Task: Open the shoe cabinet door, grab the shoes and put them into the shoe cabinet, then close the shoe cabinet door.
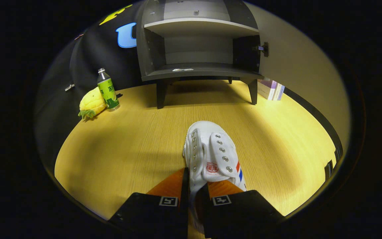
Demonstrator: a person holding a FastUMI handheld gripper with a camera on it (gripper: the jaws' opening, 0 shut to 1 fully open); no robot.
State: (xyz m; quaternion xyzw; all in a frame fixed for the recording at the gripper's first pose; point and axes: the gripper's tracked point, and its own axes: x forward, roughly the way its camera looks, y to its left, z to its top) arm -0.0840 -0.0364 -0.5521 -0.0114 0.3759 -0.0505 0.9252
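Lower centre of frame, shoe: white canvas shoe point(211, 151) sits between the fingers, toe pointing up-frame toward the cabinet, over the wooden floor.
Gripper: gripper point(196, 189) is clamped on the shoe's heel-side collar; both orange fingers point(169, 186) press the canvas from either side.
Step in hand (judged): carrying the shoe to the open cabinet.
How to do it well (judged): keep the grip firm, since soft canvas can fold and slip; keep the toe level, lift it over the lower shelf's front lip, and set it well inside so the door can swing shut.
Shoe materials: pliable white canvas, metal eyelets in two rows, no laces seen, red logo patch, red and blue side stripes.
Cabinet: shoe cabinet point(199, 46) at upper centre, door point(297, 66) swung open to the right; dark grey matte panels, pale shelf edge, short legs; lower shelf bare save for a small white scrap.
Floor: floor point(128, 142) is light wood grain, smooth.
Upper left: green-labelled plastic bottle point(107, 90) touching a yellow plush pineapple point(91, 104).
Right of cabinet: books point(272, 89) standing by the door.
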